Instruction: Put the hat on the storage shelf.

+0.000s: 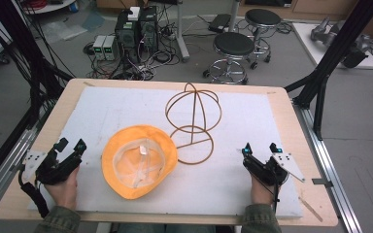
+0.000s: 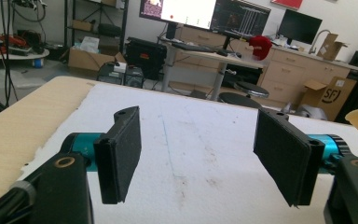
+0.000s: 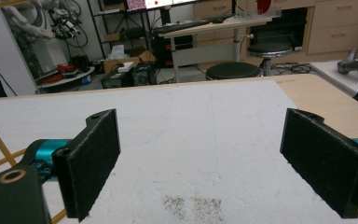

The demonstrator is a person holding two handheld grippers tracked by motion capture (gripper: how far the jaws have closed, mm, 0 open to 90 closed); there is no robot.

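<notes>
Orange hat (image 1: 139,161) is lying upside down on the tabletop (image 1: 233,121) beside a wire stand (image 1: 193,122), between the left hand-held gripper (image 1: 71,144) and right hand-held gripper (image 1: 260,147), both gaping wide and empty.

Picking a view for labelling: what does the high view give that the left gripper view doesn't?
High view: the whole orange hat lying crown-down, the wire hat stand beside it, and both open tools, left tool and right tool. Left gripper view: monitors and a cardboard box beyond the table. Both: the white mat and black stools.
</notes>
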